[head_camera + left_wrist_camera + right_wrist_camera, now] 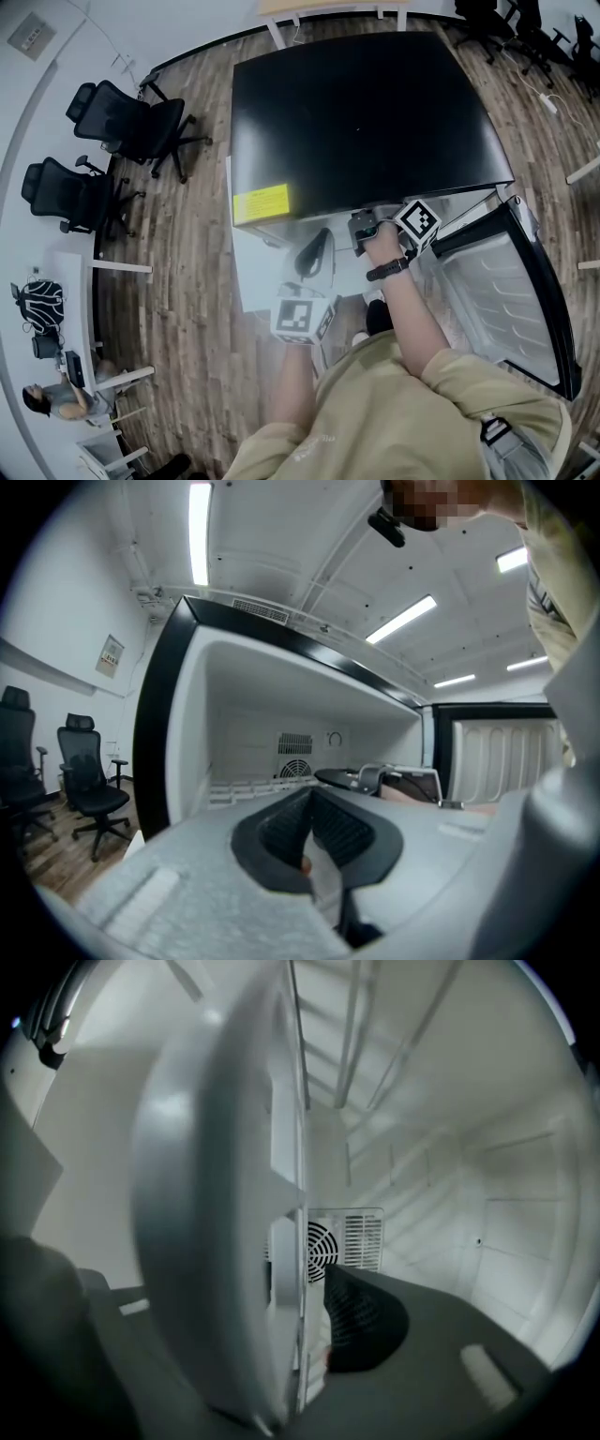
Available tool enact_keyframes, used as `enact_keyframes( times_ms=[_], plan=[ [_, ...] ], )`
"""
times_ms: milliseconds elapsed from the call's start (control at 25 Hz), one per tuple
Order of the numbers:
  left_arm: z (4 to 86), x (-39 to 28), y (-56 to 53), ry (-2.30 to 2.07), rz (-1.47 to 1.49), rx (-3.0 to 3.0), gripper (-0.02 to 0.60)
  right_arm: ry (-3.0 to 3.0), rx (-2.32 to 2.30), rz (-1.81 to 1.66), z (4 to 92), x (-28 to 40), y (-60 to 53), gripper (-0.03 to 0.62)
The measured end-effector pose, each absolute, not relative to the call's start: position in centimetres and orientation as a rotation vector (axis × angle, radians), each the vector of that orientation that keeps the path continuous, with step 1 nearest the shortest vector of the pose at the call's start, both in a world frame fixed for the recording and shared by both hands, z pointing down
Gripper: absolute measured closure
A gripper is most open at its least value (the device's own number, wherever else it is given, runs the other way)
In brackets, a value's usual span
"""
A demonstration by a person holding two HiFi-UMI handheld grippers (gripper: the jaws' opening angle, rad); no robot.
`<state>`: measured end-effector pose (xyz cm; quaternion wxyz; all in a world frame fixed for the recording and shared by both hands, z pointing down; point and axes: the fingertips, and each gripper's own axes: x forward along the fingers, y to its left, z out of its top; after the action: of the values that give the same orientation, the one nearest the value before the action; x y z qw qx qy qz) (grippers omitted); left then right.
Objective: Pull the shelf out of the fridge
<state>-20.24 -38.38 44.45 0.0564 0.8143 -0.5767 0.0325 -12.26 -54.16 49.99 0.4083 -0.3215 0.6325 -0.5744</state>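
Right gripper (364, 232) sits at the fridge (366, 112) opening, frame center. Its jaws are part-open around the front edge of the white shelf (220, 1241), visible pad (361, 1321) just off it. Shelf sits inside the fridge. Left gripper (315, 834) is below-left in the head view, jaws together, empty.

Wood-plank floor (187, 309) spreads all around. Two black office chairs (131, 122) stand at ten o'clock beside the curved white wall (56, 84), with further chairs (497, 23) at one o'clock. At eight o'clock a person (52, 401) sits by a white desk (75, 300). Strip lights (200, 532) glow on the white ceiling (309, 536).
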Motion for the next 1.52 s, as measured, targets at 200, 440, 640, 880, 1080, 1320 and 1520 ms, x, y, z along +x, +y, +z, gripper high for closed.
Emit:
enact_keyframes(
  times_ms=[200, 440, 640, 880, 1080, 1320, 1520],
  plan=[
    [44.0, -20.7, -38.5, -1.775, 0.079, 2.464, 0.580, 1.492, -0.853, -1.490, 50.8, -11.9, -54.5, 0.503],
    [43.4, -20.6, -38.0, -1.773, 0.053, 2.474, 0.580, 1.484, -0.837, -1.554, 51.0, -12.7, -54.1, 0.511],
    [43.0, -19.3, -37.1, -1.761, 0.047, 2.497, 0.580, 1.473, -0.848, -1.563, 50.9, -12.1, -53.5, 0.513],
    [42.8, -19.8, -36.2, -1.775, 0.043, 2.482, 0.580, 1.490, -0.832, -1.559, 50.7, -12.1, -52.5, 0.513],
    [42.8, -19.7, -35.1, -1.776, 0.023, 2.483, 0.580, 1.486, -0.833, -1.561, 51.0, -11.7, -51.0, 0.513],
    [42.2, -19.4, -34.0, -1.771, 0.007, 2.499, 0.580, 1.487, -0.832, -1.565, 50.9, -11.4, -49.5, 0.513],
    [41.9, -19.2, -33.0, -1.763, -0.013, 2.512, 0.580, 1.489, -0.830, -1.564, 51.1, -11.0, -47.6, 0.513]
  ],
)
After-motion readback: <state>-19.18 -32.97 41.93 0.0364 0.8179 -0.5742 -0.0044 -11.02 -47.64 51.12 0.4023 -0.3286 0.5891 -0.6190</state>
